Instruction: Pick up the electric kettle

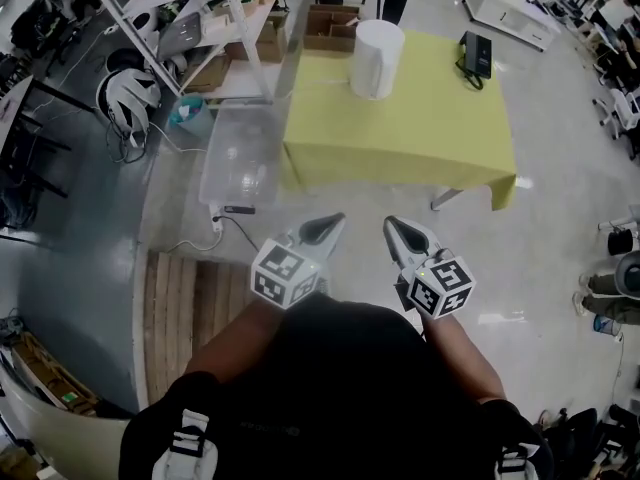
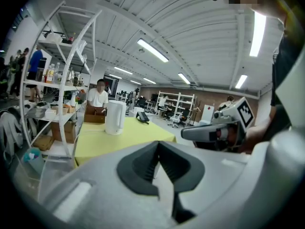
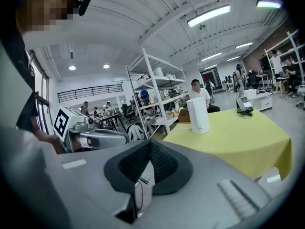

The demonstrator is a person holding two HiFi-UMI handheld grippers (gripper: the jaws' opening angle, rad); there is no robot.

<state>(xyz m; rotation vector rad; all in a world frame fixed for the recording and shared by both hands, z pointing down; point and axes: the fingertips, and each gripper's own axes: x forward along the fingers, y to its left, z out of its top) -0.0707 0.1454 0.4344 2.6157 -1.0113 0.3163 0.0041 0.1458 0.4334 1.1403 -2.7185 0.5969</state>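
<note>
Kettle (image 1: 377, 58): smooth white cylinder (yellow cloth (image 1: 420, 138) beneath).

The head view looks steeply down from above the person, close over the left gripper (image 1: 322, 228) and right gripper (image 1: 398, 230), the yellow table (image 1: 400, 138) farther ahead. The 2 gripper views look almost level along their own jaws; all 3 views share that table and the kettle (image 1: 377, 58).
</note>
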